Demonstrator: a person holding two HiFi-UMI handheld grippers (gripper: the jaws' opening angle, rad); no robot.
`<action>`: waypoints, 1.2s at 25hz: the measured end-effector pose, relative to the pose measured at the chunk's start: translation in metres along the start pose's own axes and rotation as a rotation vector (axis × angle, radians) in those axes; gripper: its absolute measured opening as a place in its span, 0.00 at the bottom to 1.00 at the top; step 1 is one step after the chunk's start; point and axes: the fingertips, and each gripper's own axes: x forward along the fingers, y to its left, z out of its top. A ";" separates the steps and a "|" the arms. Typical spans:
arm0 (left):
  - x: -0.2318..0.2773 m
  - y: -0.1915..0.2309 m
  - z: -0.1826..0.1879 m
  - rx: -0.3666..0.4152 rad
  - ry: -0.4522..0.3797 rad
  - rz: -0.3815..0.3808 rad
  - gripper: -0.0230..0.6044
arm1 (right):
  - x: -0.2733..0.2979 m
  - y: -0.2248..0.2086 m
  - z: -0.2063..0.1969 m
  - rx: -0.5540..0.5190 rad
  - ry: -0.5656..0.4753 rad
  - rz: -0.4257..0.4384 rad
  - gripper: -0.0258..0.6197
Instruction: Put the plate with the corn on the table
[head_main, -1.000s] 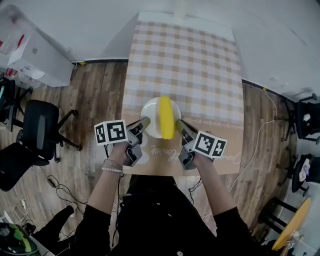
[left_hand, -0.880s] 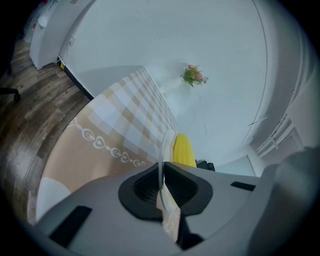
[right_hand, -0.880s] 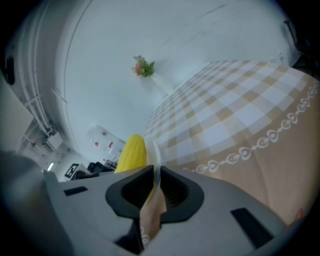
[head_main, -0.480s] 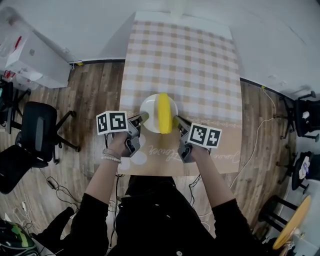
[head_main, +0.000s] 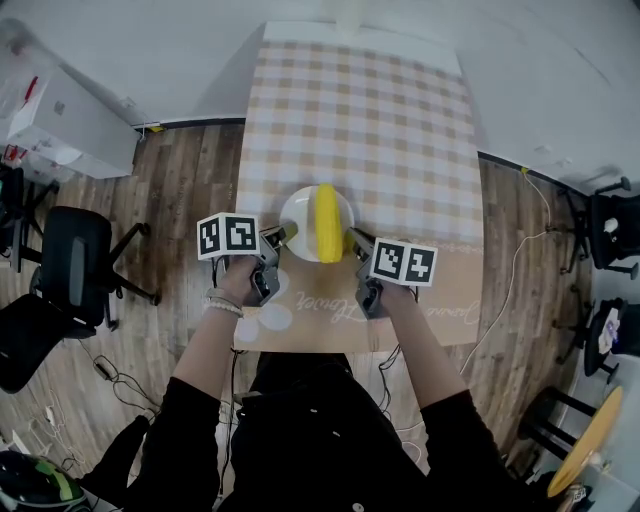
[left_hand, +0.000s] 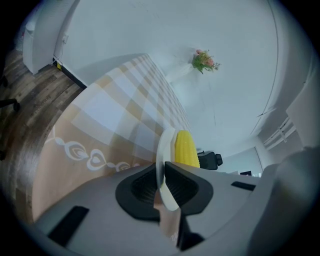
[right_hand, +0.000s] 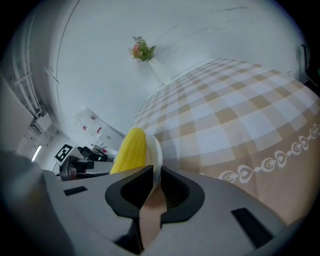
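Plate (head_main: 298, 212) with corn (head_main: 327, 222) held low over the near end of the table (head_main: 360, 110), pinched at both sides.

The left gripper (head_main: 283, 234) clamps the plate's left rim and the right gripper (head_main: 350, 236) clamps the opposite rim, most likely so the dish stays level and the loose cob lying across its middle cannot roll off. In each gripper view the thin white rim sits between the dark pads with the yellow cob just beyond. The left jaws have just been opening a little, though the rim is between them and the pads touch it. Whether the plate's base already rests on the checked cloth cannot be told. It looks very close, so a gentle lowering before release seems wise.
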 end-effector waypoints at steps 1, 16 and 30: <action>0.002 0.001 0.002 0.002 0.008 0.012 0.09 | 0.002 -0.001 0.001 -0.007 0.005 -0.006 0.16; 0.004 0.005 0.001 0.062 0.077 0.150 0.13 | 0.004 -0.005 -0.002 -0.035 0.027 -0.069 0.16; 0.001 0.006 0.030 0.130 0.070 0.180 0.25 | 0.014 -0.005 0.023 -0.084 0.017 -0.109 0.16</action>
